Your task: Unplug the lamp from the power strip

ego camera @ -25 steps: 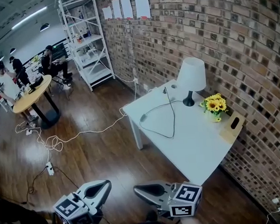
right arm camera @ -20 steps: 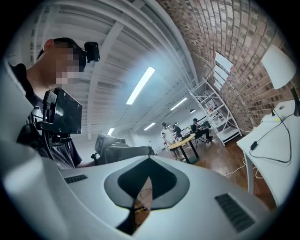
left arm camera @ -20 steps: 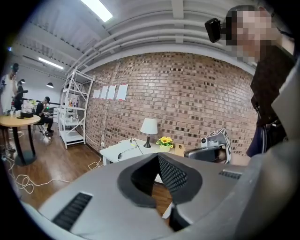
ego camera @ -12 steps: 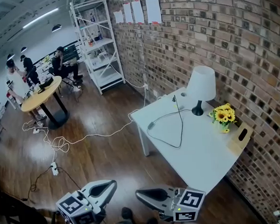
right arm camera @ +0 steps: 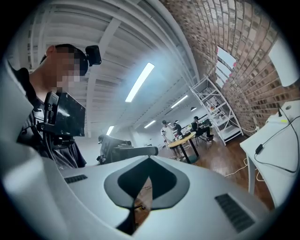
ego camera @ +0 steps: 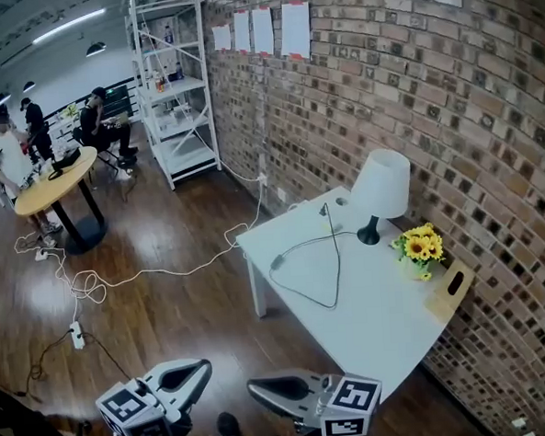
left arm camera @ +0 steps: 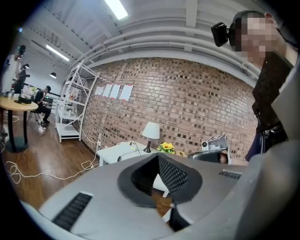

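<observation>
A white-shaded lamp (ego camera: 381, 189) on a black base stands at the far side of the white table (ego camera: 380, 321), close to the brick wall. Its black cord (ego camera: 307, 293) loops across the tabletop and rises to a plug (ego camera: 325, 209) near the table's far edge. The white power strip there is hard to make out. My left gripper (ego camera: 204, 365) and right gripper (ego camera: 253, 387) hang low at the bottom of the head view, well short of the table. Both are shut with nothing in them. The lamp also shows far off in the left gripper view (left arm camera: 150, 132).
Yellow flowers (ego camera: 420, 247) and a wooden box (ego camera: 449, 289) sit beside the lamp. A white cable (ego camera: 156, 273) trails over the wood floor to a floor strip (ego camera: 75, 335). A white shelf unit (ego camera: 174, 89) and a round table (ego camera: 54, 180) with people stand far left.
The head view has swung, so the table and lamp sit a little lower and further left than half a second ago. Both grippers stay low and shut.
</observation>
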`<state>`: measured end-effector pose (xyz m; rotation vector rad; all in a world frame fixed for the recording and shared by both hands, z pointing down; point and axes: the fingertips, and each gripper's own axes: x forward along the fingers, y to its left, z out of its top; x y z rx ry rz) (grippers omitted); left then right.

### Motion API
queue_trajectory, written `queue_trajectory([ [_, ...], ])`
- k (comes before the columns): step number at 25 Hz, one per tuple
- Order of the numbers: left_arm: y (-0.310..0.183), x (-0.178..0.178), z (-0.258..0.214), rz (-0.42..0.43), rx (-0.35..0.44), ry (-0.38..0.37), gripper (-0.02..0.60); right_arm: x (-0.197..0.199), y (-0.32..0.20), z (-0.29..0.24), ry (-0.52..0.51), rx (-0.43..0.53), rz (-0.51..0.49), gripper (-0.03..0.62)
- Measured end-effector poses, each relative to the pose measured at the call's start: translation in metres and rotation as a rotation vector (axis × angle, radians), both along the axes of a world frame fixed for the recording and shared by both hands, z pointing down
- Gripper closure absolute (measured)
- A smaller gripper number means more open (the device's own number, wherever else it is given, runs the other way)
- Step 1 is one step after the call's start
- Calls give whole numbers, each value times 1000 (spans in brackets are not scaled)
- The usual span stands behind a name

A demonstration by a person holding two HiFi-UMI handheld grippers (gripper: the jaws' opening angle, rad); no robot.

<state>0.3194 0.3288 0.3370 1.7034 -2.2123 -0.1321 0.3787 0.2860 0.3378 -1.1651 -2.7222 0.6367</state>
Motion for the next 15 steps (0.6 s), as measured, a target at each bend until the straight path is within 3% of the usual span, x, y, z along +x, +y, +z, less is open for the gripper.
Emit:
queue_trajectory([
  [15,19,-102,-10,87,76,31,560,-99,35,-13,17,114,71,605],
])
